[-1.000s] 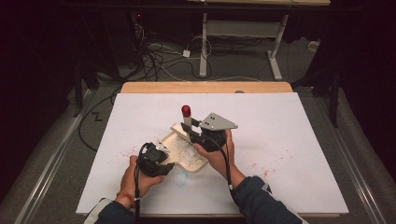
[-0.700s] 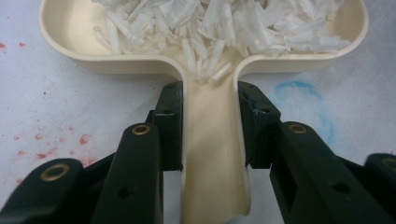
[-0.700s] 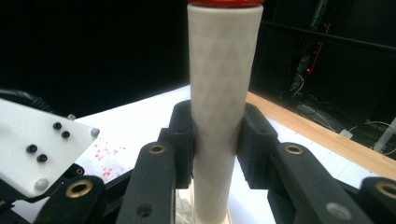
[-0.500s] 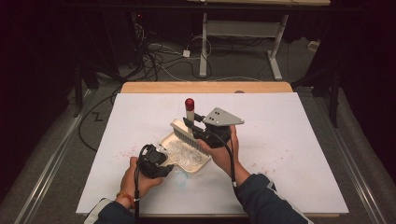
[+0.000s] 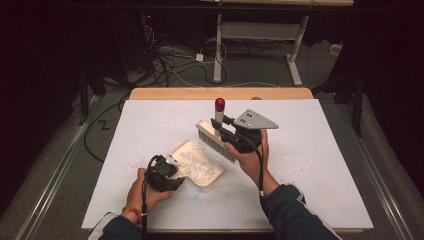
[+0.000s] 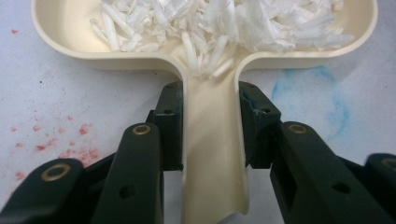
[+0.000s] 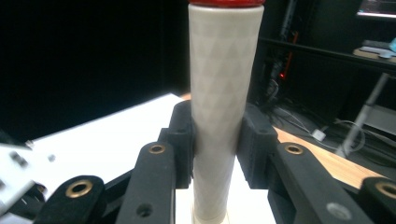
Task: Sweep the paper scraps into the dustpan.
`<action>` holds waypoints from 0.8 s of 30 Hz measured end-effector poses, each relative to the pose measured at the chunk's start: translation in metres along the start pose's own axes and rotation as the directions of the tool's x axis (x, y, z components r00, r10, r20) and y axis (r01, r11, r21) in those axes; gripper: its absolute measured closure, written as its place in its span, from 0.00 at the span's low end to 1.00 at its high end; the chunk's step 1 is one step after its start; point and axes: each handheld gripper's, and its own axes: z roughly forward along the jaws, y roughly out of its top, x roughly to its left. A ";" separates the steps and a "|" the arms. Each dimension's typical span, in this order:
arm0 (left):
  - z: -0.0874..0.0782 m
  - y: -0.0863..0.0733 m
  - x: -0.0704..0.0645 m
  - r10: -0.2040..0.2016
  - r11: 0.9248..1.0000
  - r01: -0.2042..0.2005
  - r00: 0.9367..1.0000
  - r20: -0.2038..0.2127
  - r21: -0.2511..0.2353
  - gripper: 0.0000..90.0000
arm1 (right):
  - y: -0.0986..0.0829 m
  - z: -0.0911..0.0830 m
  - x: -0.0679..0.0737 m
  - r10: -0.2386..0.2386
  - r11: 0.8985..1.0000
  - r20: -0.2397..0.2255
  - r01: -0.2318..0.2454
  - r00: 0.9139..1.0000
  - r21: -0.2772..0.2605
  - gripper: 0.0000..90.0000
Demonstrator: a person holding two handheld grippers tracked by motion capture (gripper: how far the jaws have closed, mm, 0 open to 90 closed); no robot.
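Nearest to me, my left gripper is clamped on the handle of the cream dustpan, jaws pressed to either side of the handle's channel just behind the pan mouth; the pan lies flat on the white table sheet, its mouth turned away from me toward the brush; the grip sits close to the pan body, which I judge the right place, since the handle is a thin open trough and may flex or twist if held at its far end.

Inside the pan lies a heap of white shreds; I judge them very light and loose, apt to scatter at any jolt or tilt, so the pan should be carried level and slowly.

Farther out, my right gripper is closed on the pale textured handle of the brush, which stands upright with its red cap on top; the bristle head hangs raised just beyond the pan's far edge; the handle looks rigid and its patterned surface should resist slipping; the bristles are soft and will yield under pressure.

Red specks and a blue smear mark the sheet; beyond it, the wooden table edge.
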 end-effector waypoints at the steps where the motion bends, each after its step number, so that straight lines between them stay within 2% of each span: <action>1: 0.000 0.000 -0.001 -0.002 1.000 0.002 1.000 -0.003 -0.001 0.70 | -0.004 -0.004 -0.002 -0.020 1.000 0.023 0.020 1.000 0.021 0.79; 5: 0.000 0.000 0.000 -0.004 1.000 0.004 1.000 0.000 -0.001 0.70 | -0.009 -0.013 -0.007 -0.045 0.998 0.040 0.043 0.998 0.045 0.79; 7: 0.001 0.000 0.000 -0.003 1.000 0.003 1.000 -0.002 -0.001 0.70 | -0.013 -0.028 -0.011 -0.062 0.995 0.057 0.057 0.996 0.082 0.79; 12: 0.002 0.000 -0.001 0.000 1.000 0.000 1.000 -0.009 0.011 0.70 | -0.023 -0.043 -0.009 -0.065 0.991 0.066 0.057 0.996 0.123 0.79; 13: 0.002 0.000 -0.002 0.001 1.000 -0.001 1.000 -0.010 0.012 0.70 | -0.028 -0.047 -0.005 -0.060 0.989 0.056 0.052 0.997 0.141 0.79; 16: 0.003 0.000 -0.002 0.003 1.000 -0.003 1.000 -0.014 0.011 0.70 | -0.030 -0.049 0.000 -0.057 0.989 0.034 0.052 0.998 0.142 0.79; 17: 0.003 -0.001 -0.002 0.004 1.000 -0.004 1.000 -0.015 0.010 0.70 | -0.032 -0.050 0.010 -0.072 0.988 0.013 0.069 0.997 0.136 0.79; 18: 0.003 -0.001 -0.002 0.005 1.000 -0.005 1.000 -0.014 0.012 0.70 | -0.032 -0.050 0.010 -0.072 0.988 0.013 0.069 0.997 0.136 0.79; 20: 0.003 -0.001 -0.002 0.007 1.000 -0.007 1.000 -0.017 0.014 0.70 | -0.034 -0.048 0.021 -0.083 0.988 -0.021 0.085 0.996 0.129 0.78; 24: 0.004 -0.001 -0.002 0.012 1.000 -0.011 1.000 -0.018 0.019 0.70 | -0.031 -0.046 0.032 -0.087 0.988 -0.071 0.095 0.994 0.119 0.79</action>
